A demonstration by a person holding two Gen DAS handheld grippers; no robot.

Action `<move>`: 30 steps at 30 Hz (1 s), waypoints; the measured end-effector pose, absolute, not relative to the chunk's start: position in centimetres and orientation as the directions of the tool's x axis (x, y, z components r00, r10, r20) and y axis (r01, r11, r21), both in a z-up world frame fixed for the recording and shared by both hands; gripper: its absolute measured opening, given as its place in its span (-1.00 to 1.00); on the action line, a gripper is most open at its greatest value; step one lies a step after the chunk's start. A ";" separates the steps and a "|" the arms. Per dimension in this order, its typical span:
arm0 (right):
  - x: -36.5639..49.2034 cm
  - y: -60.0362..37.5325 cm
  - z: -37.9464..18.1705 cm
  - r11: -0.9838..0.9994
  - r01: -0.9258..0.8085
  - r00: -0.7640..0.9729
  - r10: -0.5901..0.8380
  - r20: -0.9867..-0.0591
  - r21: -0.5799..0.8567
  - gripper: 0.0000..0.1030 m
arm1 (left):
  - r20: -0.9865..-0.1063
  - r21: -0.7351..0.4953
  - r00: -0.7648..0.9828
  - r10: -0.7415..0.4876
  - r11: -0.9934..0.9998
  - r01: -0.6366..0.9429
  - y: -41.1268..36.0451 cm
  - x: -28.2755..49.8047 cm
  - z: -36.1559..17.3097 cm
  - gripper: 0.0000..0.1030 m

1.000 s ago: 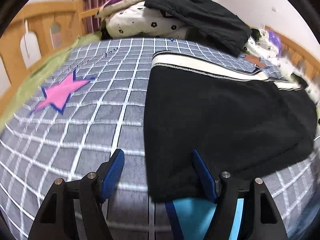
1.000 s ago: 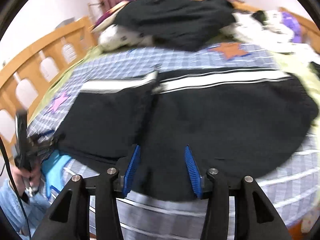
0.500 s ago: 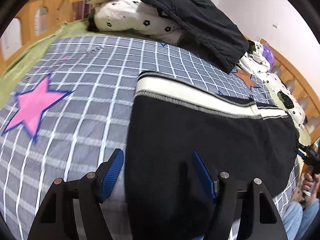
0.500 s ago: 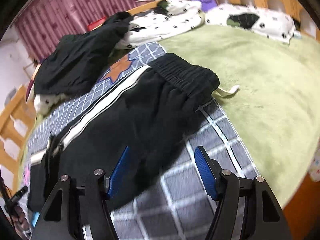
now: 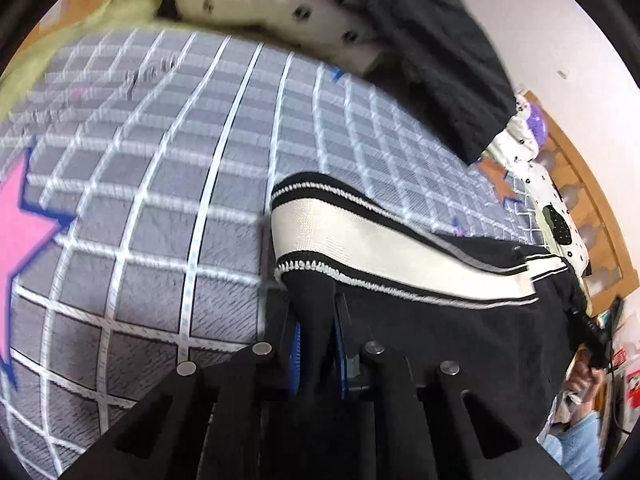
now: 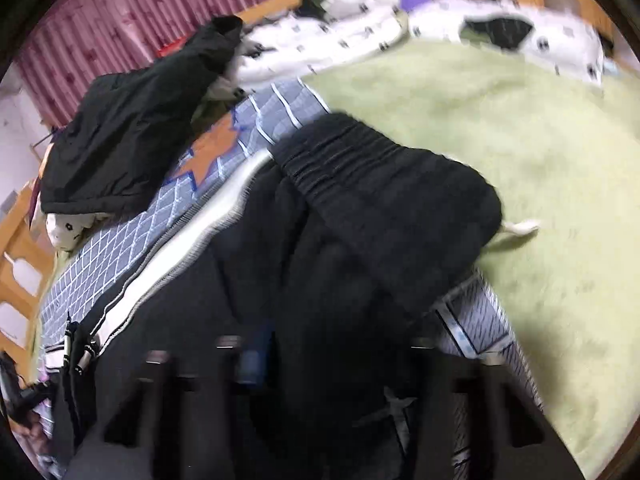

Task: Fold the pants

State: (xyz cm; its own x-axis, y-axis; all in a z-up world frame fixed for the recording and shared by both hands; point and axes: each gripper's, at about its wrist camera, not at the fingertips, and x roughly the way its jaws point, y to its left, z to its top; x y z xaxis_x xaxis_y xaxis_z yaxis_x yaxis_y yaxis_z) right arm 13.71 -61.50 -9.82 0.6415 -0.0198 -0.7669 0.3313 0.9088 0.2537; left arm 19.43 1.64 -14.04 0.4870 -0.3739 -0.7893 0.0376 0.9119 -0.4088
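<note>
Black pants (image 5: 440, 340) with a white side stripe (image 5: 360, 248) lie across the checked blanket. My left gripper (image 5: 318, 340) is shut on the black cloth at the leg's end, just below the stripe's corner. In the blurred right wrist view the elastic waistband (image 6: 380, 176) and a white drawstring (image 6: 520, 226) lie ahead. The right gripper (image 6: 320, 360) has its jaws closing on bunched black pants (image 6: 340, 280) below the waistband. That cloth fills the gap and hides the right pad.
The grey checked blanket (image 5: 160, 200) with a pink star (image 5: 20, 232) covers the bed beside a green fleece blanket (image 6: 520, 140). A black jacket (image 6: 132, 132) and spotted pillows (image 6: 520, 36) are piled at the back. A wooden rail (image 5: 592, 216) borders the bed. A person's hand (image 5: 588, 376) shows at right.
My left gripper moved up to the striped leg end and shut on the cloth. The right gripper came closer to the waistband and its jaws narrowed around the fabric.
</note>
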 end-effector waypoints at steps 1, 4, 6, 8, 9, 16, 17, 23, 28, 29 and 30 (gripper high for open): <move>13.4 -60.7 -8.6 0.918 0.312 0.672 -0.030 -0.740 0.246 -0.56 | -0.781 -0.404 0.503 -0.370 0.914 0.044 1.5 19.2 -13.4 -0.76; 13.0 -57.2 -4.5 0.952 0.256 0.730 -0.077 -0.679 0.167 -0.63 | -0.749 -0.435 0.541 -0.383 0.900 0.035 1.9 18.6 -10.8 -0.76; 12.8 -55.1 -1.9 0.965 0.218 0.763 -0.078 -0.641 0.143 -0.64 | -0.712 -0.480 0.566 -0.415 0.877 0.038 2.7 18.5 -9.2 -0.76; 12.6 -52.4 1.3 0.977 0.169 0.799 -0.060 -0.598 0.127 -0.65 | -0.683 -0.510 0.580 -0.444 0.859 0.056 3.5 18.4 -7.7 -0.76; 12.6 -51.4 2.7 0.981 0.150 0.813 -0.050 -0.581 0.125 -0.66 | -0.674 -0.516 0.586 -0.449 0.855 0.061 3.9 18.5 -6.9 -0.77; 12.8 -45.1 7.9 0.971 -0.030 0.838 0.154 -0.523 0.238 -0.66 | -0.719 -0.388 0.638 -0.277 0.921 -0.037 12.3 18.0 -2.9 -0.76; 12.8 -44.5 7.7 0.966 -0.046 0.833 0.178 -0.524 0.254 -0.65 | -0.733 -0.369 0.631 -0.255 0.928 -0.054 13.5 18.0 -3.2 -0.76; 15.3 -42.7 -1.7 0.955 -0.060 0.700 0.248 -0.670 0.291 -0.64 | -0.836 -0.237 0.527 -0.150 0.966 -0.100 17.7 18.9 -10.9 -0.70; 16.4 -45.1 -10.9 0.976 0.018 0.525 0.174 -0.833 0.215 -0.56 | -0.861 -0.205 0.497 -0.108 0.968 -0.144 18.7 19.4 -15.7 -0.41; 16.0 -46.0 -11.3 0.965 0.013 0.502 0.219 -0.837 0.261 -0.50 | -0.858 -0.199 0.503 -0.101 0.969 -0.146 18.9 19.5 -15.4 -0.40; 15.8 -46.4 -11.4 0.962 0.008 0.480 0.235 -0.845 0.272 -0.41 | -0.858 -0.176 0.507 -0.076 0.973 -0.152 19.1 19.5 -14.9 -0.35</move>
